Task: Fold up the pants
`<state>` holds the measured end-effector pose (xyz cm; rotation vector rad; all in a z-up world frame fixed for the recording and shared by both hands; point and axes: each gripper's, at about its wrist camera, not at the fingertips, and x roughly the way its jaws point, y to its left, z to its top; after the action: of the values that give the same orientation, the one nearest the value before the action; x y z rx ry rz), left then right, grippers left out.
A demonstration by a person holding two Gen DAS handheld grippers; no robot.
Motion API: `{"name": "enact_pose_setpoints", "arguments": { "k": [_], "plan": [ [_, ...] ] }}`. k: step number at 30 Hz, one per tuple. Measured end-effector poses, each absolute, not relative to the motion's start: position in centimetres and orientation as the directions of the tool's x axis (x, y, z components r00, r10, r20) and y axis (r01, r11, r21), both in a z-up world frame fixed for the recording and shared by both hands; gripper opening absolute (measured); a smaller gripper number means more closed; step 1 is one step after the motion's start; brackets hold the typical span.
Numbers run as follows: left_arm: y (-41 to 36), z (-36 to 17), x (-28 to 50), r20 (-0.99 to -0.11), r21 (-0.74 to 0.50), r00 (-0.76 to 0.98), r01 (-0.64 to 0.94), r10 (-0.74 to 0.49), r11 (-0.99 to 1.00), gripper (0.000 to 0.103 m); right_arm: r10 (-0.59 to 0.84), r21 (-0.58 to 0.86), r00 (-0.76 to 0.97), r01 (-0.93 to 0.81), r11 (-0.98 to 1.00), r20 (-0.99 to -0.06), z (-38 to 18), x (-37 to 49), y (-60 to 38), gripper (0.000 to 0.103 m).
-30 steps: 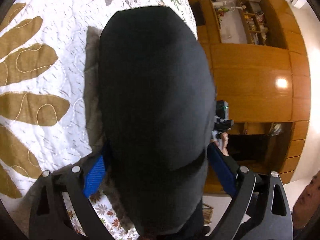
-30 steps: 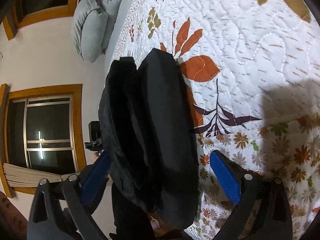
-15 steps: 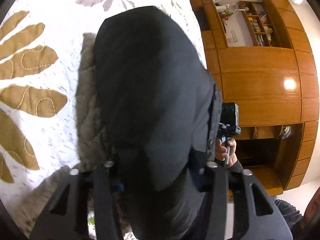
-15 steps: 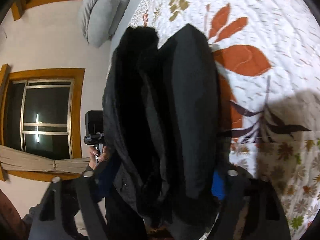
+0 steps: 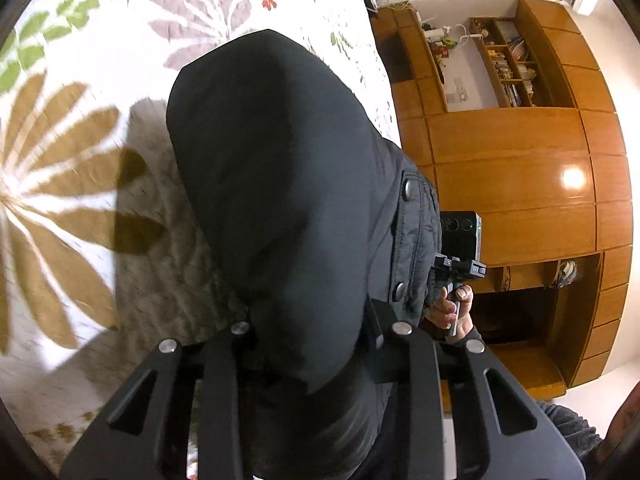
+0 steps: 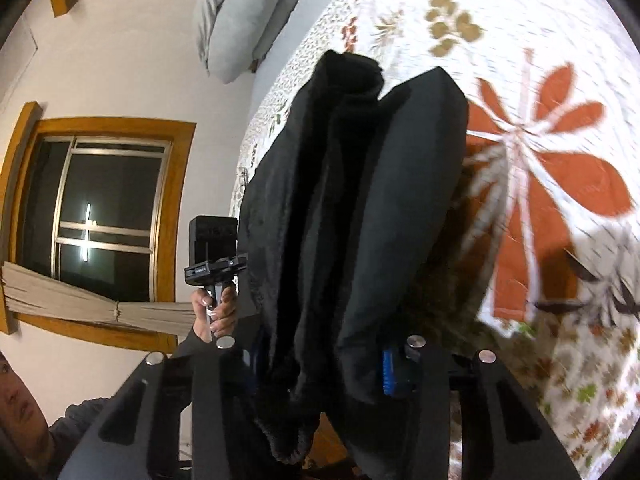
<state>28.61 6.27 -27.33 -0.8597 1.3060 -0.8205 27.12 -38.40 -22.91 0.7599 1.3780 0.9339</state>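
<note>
The black pants hang folded in thick layers above the quilted bed. My left gripper is shut on one end of the bundle; its fingertips are hidden by cloth. In the right wrist view the pants show several stacked layers, and my right gripper is shut on them, with one blue pad showing at the edge. Each view shows the other gripper's handle beside the pants, held in a hand.
The white floral quilt spreads under and beyond the pants. A wooden wall unit stands past the bed edge. A grey pillow and a window are on the other side.
Both grippers went from open around the pants to shut on them. The bundle has lifted and the bed pattern has shifted below.
</note>
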Motion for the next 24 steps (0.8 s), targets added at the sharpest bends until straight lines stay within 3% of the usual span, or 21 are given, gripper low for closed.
{"name": "enact_pose_setpoints", "arguments": {
  "k": [11, 17, 24],
  "plan": [
    [15.1, -25.4, 35.7, -0.517, -0.848, 0.203, 0.011, -0.831, 0.53, 0.03, 0.893, 0.884, -0.059, -0.185, 0.43, -0.447, -21.5, 36.3, -29.2, 0.043],
    [18.8, -28.4, 40.8, -0.527, -0.846, 0.218, -0.038, -0.821, 0.533, 0.032, 0.883, 0.876, -0.066, -0.182, 0.446, -0.464, -23.5, 42.6, -24.9, 0.043],
    [20.1, -31.3, 41.0, -0.482, -0.873, 0.21, -0.039, -0.85, 0.486, 0.038, 0.859, 0.86, -0.091, -0.153, 0.487, -0.503, -26.8, 45.1, -24.4, 0.043]
  ]
}}
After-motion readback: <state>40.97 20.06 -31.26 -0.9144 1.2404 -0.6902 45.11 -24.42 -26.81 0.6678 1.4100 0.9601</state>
